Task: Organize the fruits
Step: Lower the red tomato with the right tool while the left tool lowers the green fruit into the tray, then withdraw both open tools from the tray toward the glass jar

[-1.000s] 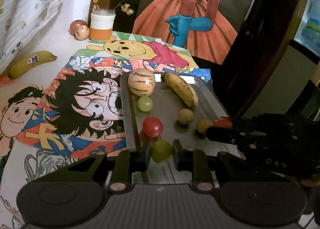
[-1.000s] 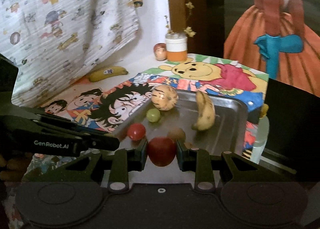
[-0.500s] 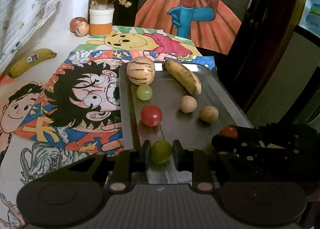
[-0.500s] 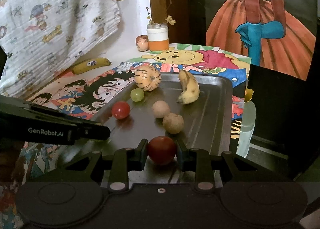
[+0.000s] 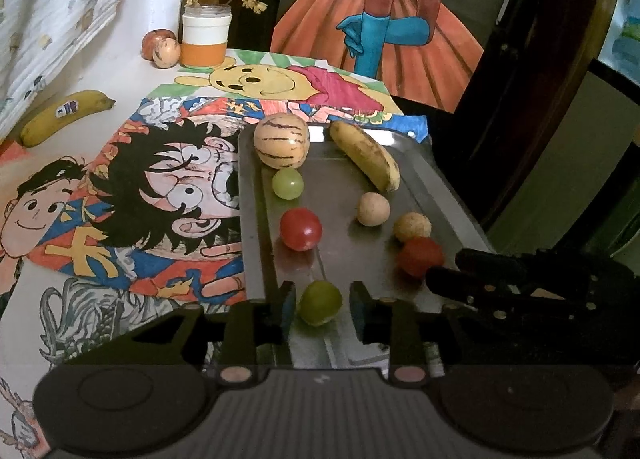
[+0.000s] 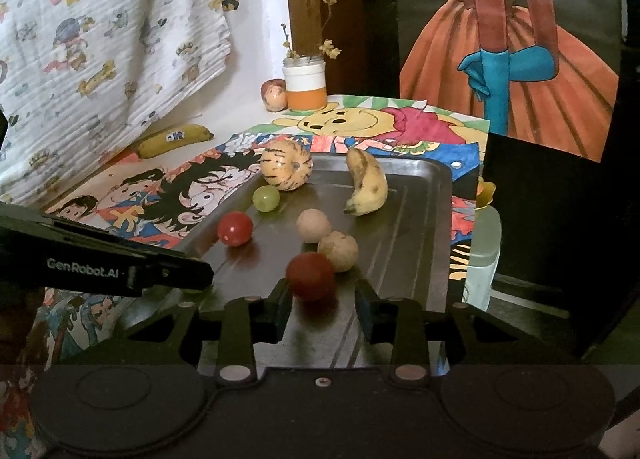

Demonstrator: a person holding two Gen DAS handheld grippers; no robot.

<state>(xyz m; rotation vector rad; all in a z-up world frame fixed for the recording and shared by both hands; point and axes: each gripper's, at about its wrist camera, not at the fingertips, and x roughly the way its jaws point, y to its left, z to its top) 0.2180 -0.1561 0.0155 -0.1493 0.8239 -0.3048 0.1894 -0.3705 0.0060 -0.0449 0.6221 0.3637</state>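
Note:
A dark metal tray (image 5: 440,195) (image 6: 420,219) holds a striped melon (image 5: 281,141), a spotted banana (image 5: 365,155), a green grape (image 5: 287,183), a red tomato (image 5: 300,228) and two tan round fruits (image 5: 373,209). My left gripper (image 5: 320,301) is open, with a green grape (image 5: 320,302) lying on the tray between its fingers. My right gripper (image 6: 323,301) is open, with a red tomato (image 6: 311,276) resting on the tray just ahead of its fingers. That tomato (image 5: 420,257) also shows in the left wrist view.
A yellow banana (image 5: 64,115) (image 6: 174,139) lies on the white table at far left. An orange-and-white jar (image 5: 206,39) and two small fruits (image 5: 164,49) stand at the back. Cartoon drawings cover the table. A pale bottle (image 6: 482,247) stands right of the tray.
Both grippers have opened. The green grape and the red tomato, held before, now sit loose on the tray. Both grippers came lower over the tray's near end.

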